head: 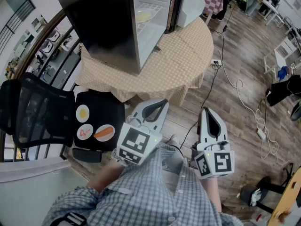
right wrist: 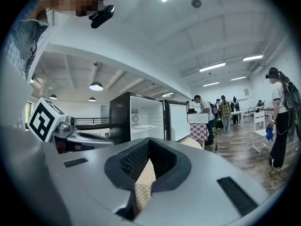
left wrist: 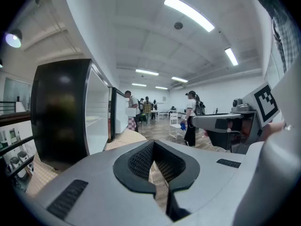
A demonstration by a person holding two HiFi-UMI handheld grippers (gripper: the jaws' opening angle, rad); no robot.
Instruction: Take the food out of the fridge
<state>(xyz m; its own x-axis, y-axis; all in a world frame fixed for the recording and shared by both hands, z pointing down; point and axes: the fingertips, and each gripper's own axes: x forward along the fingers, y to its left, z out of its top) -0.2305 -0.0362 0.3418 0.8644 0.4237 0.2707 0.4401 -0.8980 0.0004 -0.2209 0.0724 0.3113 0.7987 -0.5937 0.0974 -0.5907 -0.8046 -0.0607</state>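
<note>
Fridge is standing open ahead of left gripper and right gripper, both clenched, empty; jaws should be parting before reaching plate inside.

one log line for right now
left gripper: shut, empty | right gripper: shut, empty | fridge: open, plate of yellow food inside | chair: food on seat

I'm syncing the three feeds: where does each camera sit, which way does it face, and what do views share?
Head view: on the person's head, looking down at fridge, table, left gripper and right gripper; checked shirt shows.
Left gripper view: rides the left gripper, looking along its shut jaws at the fridge's dark side; right gripper shows at right.
Right gripper view: rides the right gripper, facing the fridge's open inside; left gripper shows at left.
Shared: the fridge.
</note>
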